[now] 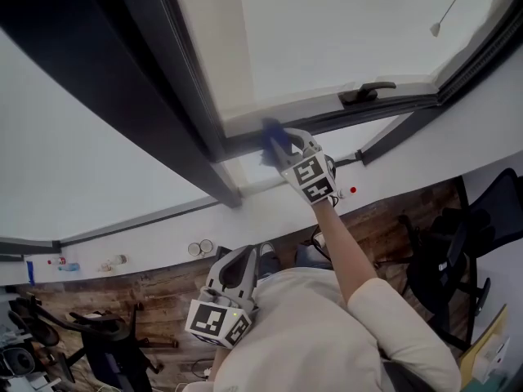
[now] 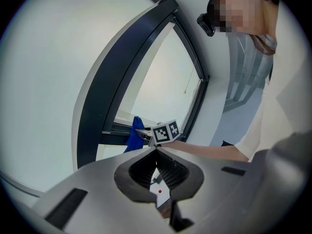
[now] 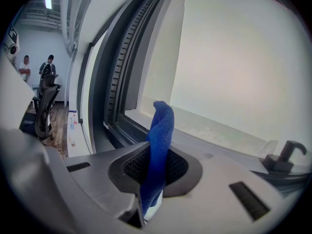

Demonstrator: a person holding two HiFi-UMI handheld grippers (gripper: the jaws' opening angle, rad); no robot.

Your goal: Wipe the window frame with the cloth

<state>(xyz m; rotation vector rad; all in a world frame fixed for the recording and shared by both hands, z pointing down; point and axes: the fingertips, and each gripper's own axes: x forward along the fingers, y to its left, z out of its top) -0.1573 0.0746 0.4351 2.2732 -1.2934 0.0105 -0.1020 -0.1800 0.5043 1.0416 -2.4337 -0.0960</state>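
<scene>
Cloth (image 3: 161,130) between jaws of right hand-held gripper (image 3: 155,172), at window frame (image 1: 335,119)

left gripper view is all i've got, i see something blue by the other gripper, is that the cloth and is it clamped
Observer: Yes. In the right gripper view the blue cloth is pinched between the jaws of the right gripper, with its end standing up past the tips.
Operator: where on the window is it
Observer: In the head view the cloth's end meets the dark lower rail of the window frame, left of the handle.
Operator: and my gripper
Observer: The left gripper is low by the person's chest, away from the frame.
</scene>
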